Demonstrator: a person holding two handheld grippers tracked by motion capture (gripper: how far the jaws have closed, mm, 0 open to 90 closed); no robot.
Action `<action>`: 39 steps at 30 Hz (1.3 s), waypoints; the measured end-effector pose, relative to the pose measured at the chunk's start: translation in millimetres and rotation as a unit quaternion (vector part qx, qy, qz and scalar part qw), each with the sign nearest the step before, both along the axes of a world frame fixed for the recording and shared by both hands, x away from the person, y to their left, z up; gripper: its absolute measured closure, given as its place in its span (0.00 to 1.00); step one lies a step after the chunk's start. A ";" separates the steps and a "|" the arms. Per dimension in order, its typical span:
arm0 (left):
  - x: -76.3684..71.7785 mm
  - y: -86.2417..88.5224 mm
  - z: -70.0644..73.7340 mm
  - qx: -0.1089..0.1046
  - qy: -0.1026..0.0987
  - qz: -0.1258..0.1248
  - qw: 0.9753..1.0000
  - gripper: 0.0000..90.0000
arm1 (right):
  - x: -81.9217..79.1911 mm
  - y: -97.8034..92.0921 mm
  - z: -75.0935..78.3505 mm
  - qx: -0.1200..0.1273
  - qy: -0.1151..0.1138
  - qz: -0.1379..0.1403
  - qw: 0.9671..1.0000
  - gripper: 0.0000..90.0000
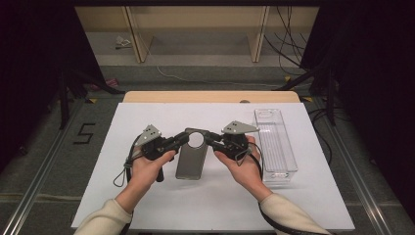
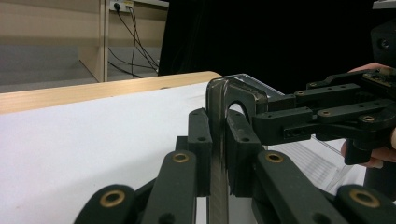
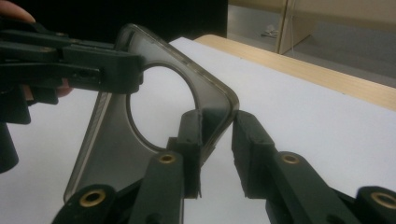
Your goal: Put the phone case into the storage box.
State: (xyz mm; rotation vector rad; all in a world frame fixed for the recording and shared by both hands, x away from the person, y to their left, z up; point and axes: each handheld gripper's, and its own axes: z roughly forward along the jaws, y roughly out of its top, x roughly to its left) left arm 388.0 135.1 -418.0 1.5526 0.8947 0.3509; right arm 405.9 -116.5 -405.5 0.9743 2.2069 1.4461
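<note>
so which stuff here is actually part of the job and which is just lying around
In the job:
- smoky translucent phone case, raised at its far end
- left tool, shut on the case's edge
- right tool, jaws around the case's corner with a gap on one side

Lying about:
- clear plastic tray at the right of the white sheet
- cables on the floor beyond the table

phone case (image 2: 217,186) btm cut off by frame edge, clear tray (image 2: 322,163) mostly behind right hand-held gripper (image 2: 280,123)
</note>
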 end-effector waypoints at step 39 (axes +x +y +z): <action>-7.3 -18.3 10.2 0.070 -0.033 -0.003 0.997 0.54 | -2.5 -10.3 16.8 0.042 -0.001 -0.049 0.998 0.98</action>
